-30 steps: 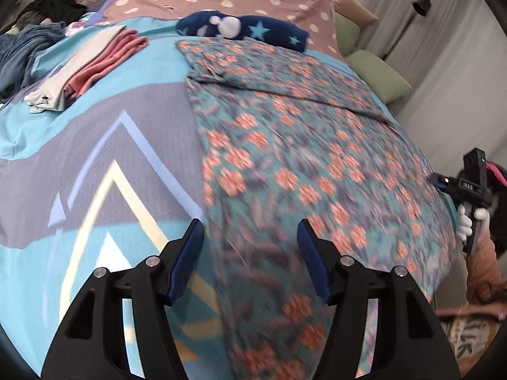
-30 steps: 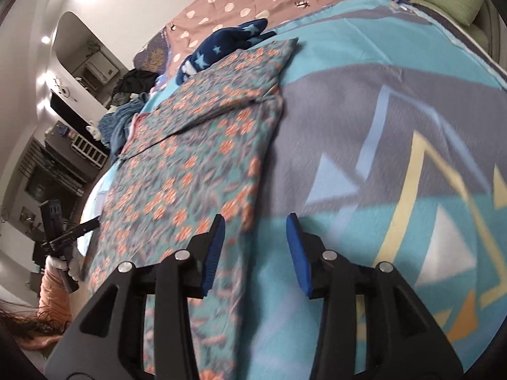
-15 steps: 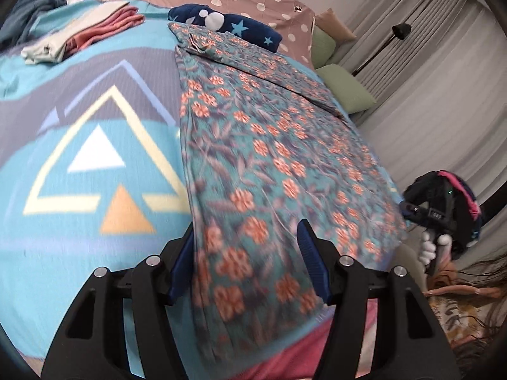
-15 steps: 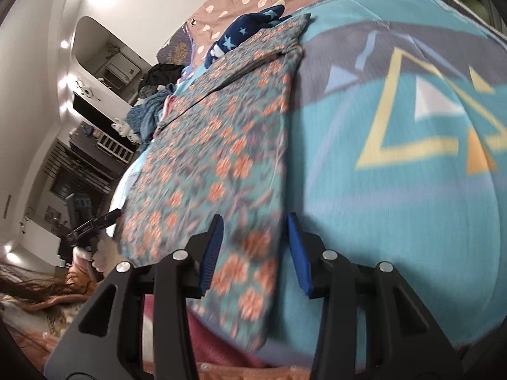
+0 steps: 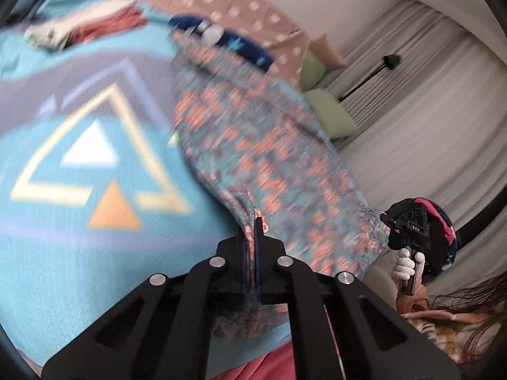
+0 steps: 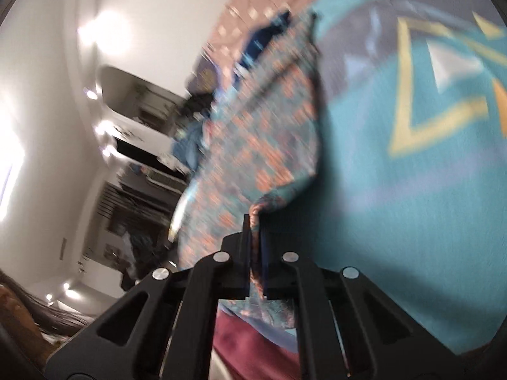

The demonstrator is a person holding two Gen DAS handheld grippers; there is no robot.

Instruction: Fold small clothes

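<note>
A teal garment with orange flowers (image 5: 253, 145) lies lengthwise on the bed, its far end by a navy star-print item (image 5: 234, 42). My left gripper (image 5: 252, 224) is shut on the garment's near left corner, cloth bunched between the jaws. My right gripper (image 6: 253, 221) is shut on the other near corner of the same garment (image 6: 259, 145). Both corners are lifted a little off the bedspread. The right gripper also shows in the left wrist view (image 5: 408, 221), at the garment's near right corner. Both views are motion-blurred.
The bed has a teal and grey bedspread with triangles (image 5: 95, 158). Folded pink and cream clothes (image 5: 82, 27) lie at the far left. Green pillows (image 5: 329, 110) and curtains stand at the right. A dotted pink cover (image 5: 221, 3) lies at the head.
Both grippers went from open over the near edge to shut on the garment's near corners. The corners have risen and the views have tilted.
</note>
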